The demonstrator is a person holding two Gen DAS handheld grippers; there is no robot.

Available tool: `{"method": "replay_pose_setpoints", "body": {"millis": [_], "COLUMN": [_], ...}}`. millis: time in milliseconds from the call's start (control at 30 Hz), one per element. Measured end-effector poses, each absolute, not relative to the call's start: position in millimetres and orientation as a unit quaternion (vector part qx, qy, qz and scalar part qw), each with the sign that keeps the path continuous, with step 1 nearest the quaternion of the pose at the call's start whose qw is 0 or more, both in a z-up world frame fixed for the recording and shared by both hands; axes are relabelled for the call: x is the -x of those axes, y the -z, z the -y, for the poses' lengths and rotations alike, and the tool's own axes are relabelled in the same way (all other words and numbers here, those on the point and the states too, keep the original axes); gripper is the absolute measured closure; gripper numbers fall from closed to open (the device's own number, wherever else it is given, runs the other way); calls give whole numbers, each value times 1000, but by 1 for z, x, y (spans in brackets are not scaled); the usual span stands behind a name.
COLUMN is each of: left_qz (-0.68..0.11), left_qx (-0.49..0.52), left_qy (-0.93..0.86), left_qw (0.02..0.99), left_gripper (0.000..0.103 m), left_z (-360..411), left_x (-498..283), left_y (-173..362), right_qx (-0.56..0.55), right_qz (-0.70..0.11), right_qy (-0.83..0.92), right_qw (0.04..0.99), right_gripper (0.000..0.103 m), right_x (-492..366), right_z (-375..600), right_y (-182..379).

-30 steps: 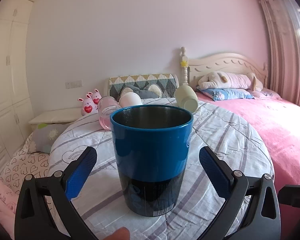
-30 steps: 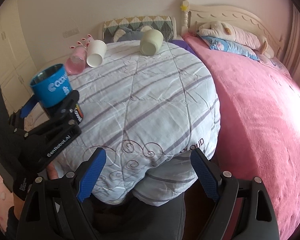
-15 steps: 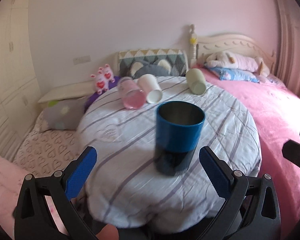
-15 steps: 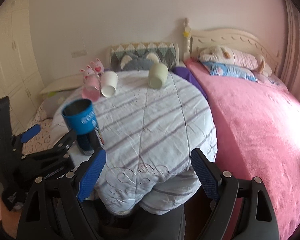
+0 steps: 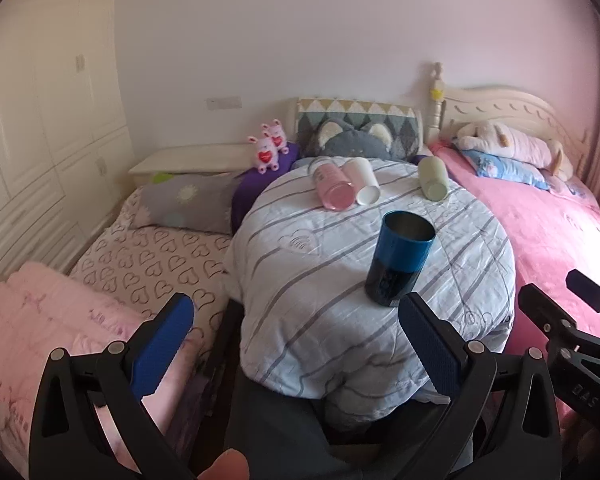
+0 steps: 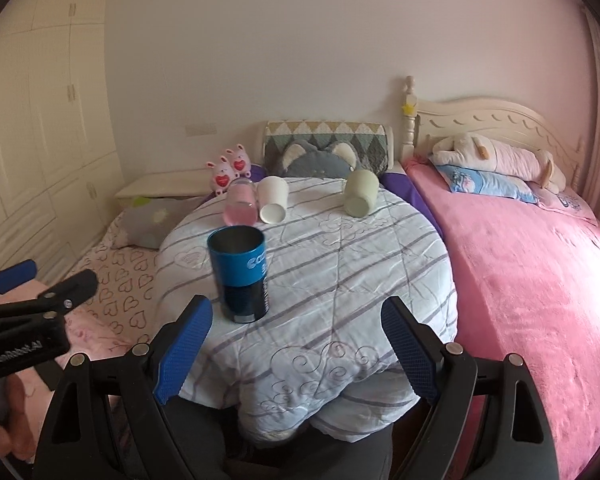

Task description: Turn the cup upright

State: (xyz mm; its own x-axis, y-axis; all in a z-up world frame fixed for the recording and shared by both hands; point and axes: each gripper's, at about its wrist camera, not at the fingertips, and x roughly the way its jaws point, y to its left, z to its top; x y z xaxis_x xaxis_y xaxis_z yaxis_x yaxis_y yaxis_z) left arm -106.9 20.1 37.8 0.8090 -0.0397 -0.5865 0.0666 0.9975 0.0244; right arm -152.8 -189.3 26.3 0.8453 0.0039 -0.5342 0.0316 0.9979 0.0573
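A blue and black cup (image 5: 399,259) stands upright, mouth up, on the round table with the striped cloth (image 5: 332,280); it also shows in the right wrist view (image 6: 240,274). At the table's far side a pink cup (image 5: 334,190), a white cup (image 5: 362,186) and a pale green cup (image 5: 433,179) lie on their sides. My left gripper (image 5: 296,342) is open and empty, pulled back off the table's near left edge. My right gripper (image 6: 296,350) is open and empty at the near edge.
A bed with a pink blanket (image 6: 540,272) runs along the right. A heart-print mattress (image 5: 152,260) and pillows lie to the left. Plush toys (image 5: 270,148) and a cushion sit behind the table. White cupboards (image 5: 40,120) line the left wall.
My left gripper has backed away from the upright blue cup and drifted left, so the cup looks smaller. The right gripper has lifted and drawn back. The cup stays standing.
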Motion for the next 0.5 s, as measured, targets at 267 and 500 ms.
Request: {"method": "replay_pose_setpoints", "body": {"millis": [267,500], "left_qz": [-296,-296], "left_qx": [-32,-32], "left_qy": [22,17], "left_qw": [954,954], "left_gripper": [0,0], "left_z": [-15,-16], "left_x": [127,130], "left_y": [-44,-44], "right_qx": [-26,-23], "right_qz": [-272,-267], "right_qy": [-3,0], "right_qw": [962,963], "right_gripper": [15,15], "right_x": [158,162], "right_z": [179,177], "right_y": [-29,-32]}}
